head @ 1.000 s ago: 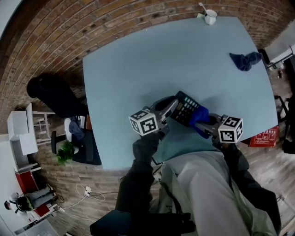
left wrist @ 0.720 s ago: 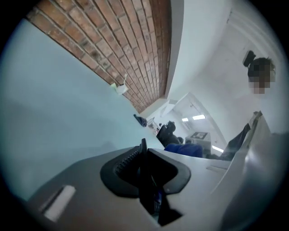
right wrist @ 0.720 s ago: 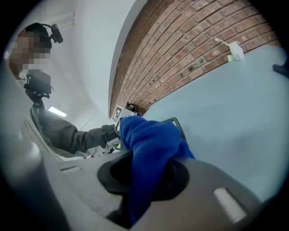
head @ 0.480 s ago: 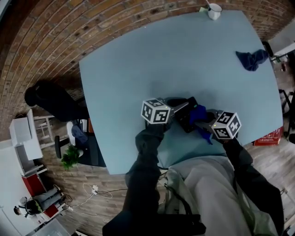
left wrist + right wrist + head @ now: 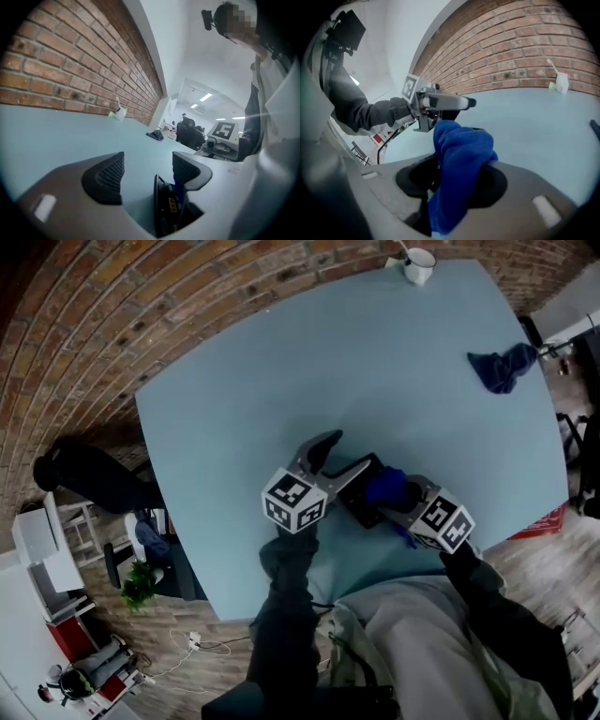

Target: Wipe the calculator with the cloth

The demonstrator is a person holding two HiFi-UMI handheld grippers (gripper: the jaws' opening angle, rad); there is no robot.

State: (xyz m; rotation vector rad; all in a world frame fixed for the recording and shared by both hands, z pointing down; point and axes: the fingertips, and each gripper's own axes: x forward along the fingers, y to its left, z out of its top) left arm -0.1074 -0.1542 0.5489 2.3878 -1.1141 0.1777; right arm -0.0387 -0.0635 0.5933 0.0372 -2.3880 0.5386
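The black calculator (image 5: 361, 500) lies on the light blue table (image 5: 281, 362) near its front edge. My left gripper (image 5: 345, 454) is over the calculator's left end, and its jaws are opening wide. In the left gripper view the calculator (image 5: 166, 206) sits low between the pads, close to the right one, and neither pad presses on it. My right gripper (image 5: 398, 498) has a bright blue cloth (image 5: 384, 486) on the calculator's right end. Its jaws are opening, but the cloth (image 5: 459, 159) still fills the gap and touches both pads.
A second, dark blue cloth (image 5: 502, 367) lies bunched at the table's far right. A white mug (image 5: 419, 265) with a spoon stands at the far edge by the brick wall. The person's body is close against the front edge, and a chair and shelves stand on the floor to the left.
Both hands came down toward the table. The left jaws went from shut on the tilted calculator to wide open, leaving it lying on the table. The right jaws stand wider around the cloth.
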